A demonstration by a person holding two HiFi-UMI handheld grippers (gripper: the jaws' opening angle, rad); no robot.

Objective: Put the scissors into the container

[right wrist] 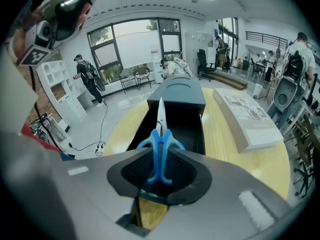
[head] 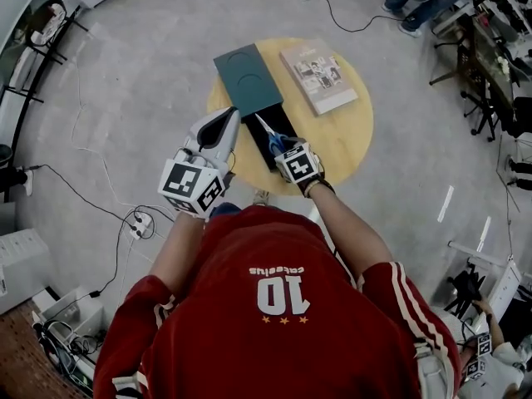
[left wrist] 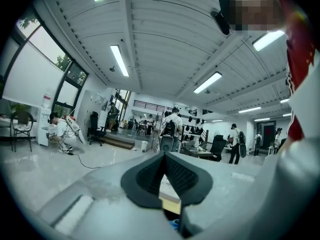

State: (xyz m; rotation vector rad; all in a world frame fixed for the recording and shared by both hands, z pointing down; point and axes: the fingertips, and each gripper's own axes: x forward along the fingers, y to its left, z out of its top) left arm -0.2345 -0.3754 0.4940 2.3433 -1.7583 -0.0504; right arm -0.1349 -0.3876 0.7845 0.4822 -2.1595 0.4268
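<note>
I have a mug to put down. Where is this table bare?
Widest bare patch: the right side of the table, bordered by the book beyond and the open container leftward. Crowded: the left edge, under the left gripper, and the container, with the right gripper holding scissors over it.

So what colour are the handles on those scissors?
The scissors have bright blue handles and silvery blades. They show best in the right gripper view.

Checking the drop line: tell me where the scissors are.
In the right gripper view, the scissors sit centre, handles clamped in the right gripper's jaws, blades pointing over the open black container.
</note>
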